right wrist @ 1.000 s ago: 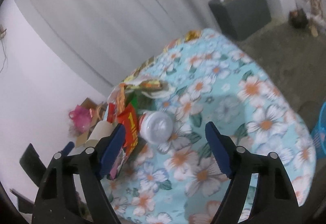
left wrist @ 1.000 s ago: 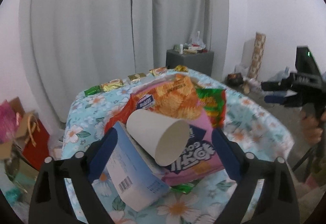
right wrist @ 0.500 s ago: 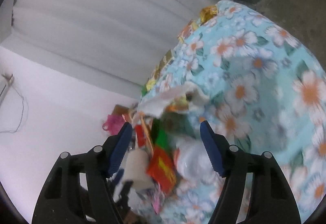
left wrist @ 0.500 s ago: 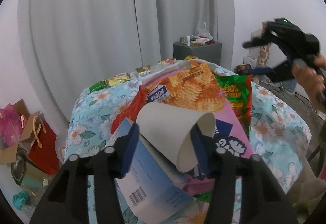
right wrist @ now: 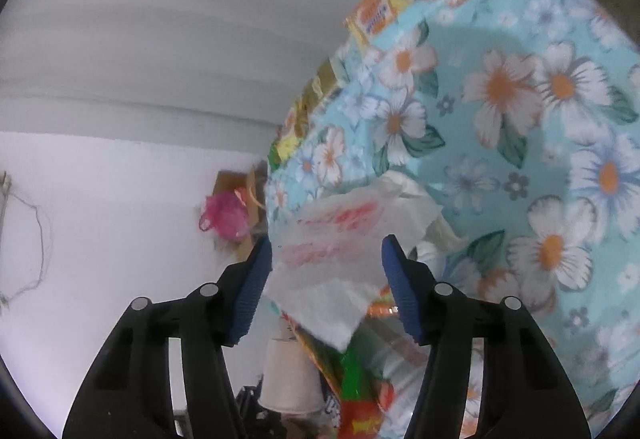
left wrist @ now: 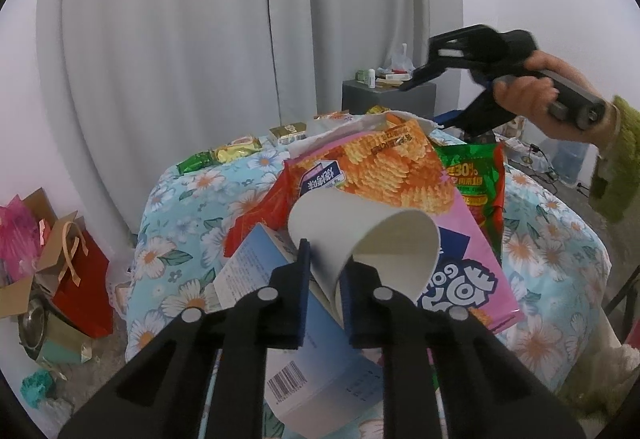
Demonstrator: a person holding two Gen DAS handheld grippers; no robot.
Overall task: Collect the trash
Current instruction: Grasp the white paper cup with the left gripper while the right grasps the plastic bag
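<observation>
Now, left gripper [left wrist: 324, 271]: I see its jaws closing, pinching the rim wall of the white paper cup [left wrist: 360, 239].
Cup: lies tipped on the snack bags [left wrist: 384, 167], ahead of my left jaws.
Right gripper [right wrist: 326, 275]: jaws closing, white wrapper [right wrist: 340, 239] between them, pads not yet pressing.
Bench [right wrist: 520, 119]: flowered cloth beyond.

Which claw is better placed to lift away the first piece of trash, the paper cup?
Left. The left claw is closing with the paper cup wall between its pads. The right claw is over the white wrapper, closing, not yet gripping.
</observation>
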